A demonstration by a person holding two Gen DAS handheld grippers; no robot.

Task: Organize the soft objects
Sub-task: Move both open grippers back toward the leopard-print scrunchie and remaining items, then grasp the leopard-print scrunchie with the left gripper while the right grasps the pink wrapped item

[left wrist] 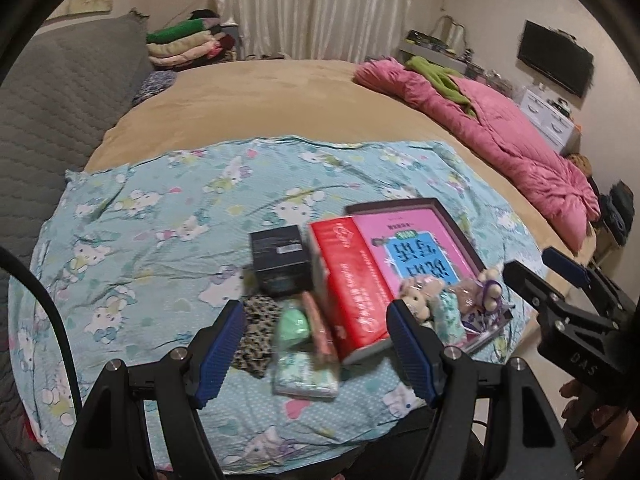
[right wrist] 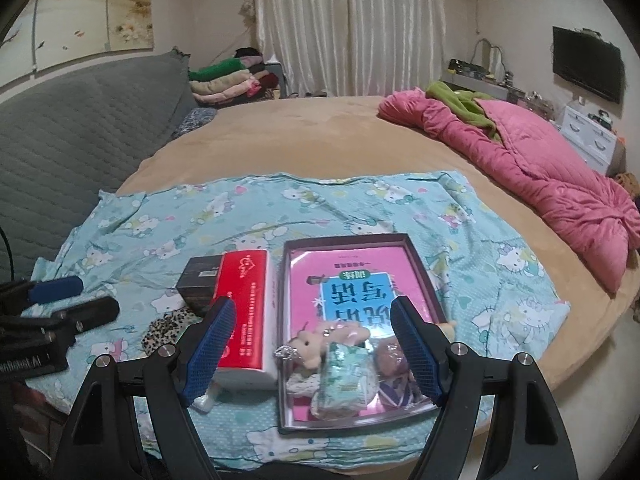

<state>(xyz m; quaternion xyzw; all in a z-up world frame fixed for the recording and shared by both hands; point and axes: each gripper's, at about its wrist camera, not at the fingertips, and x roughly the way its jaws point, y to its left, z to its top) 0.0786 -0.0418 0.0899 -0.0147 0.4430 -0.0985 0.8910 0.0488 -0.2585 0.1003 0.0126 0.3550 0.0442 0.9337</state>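
Note:
My left gripper (left wrist: 316,316) is open and empty, hovering over a leopard-print cloth (left wrist: 256,332), a green sponge (left wrist: 294,326) and a small tissue packet (left wrist: 306,374) on the cat-print sheet (left wrist: 160,220). My right gripper (right wrist: 312,308) is also open with nothing between its fingers, above the near end of a dark tray (right wrist: 348,238). In the tray lie a pink book (right wrist: 360,276), a beige plush toy (right wrist: 316,340), a tissue packet (right wrist: 344,376) and a wrapped brown plush (right wrist: 390,354). A red tissue pack (right wrist: 244,308) stands left of the tray.
A black box (right wrist: 200,280) sits left of the red pack. A pink quilt (right wrist: 540,184) lies along the bed's right side, and a grey padded headboard (right wrist: 80,140) stands at the left. Folded clothes (right wrist: 228,80) are stacked at the back. The left gripper (right wrist: 80,298) shows at the left edge.

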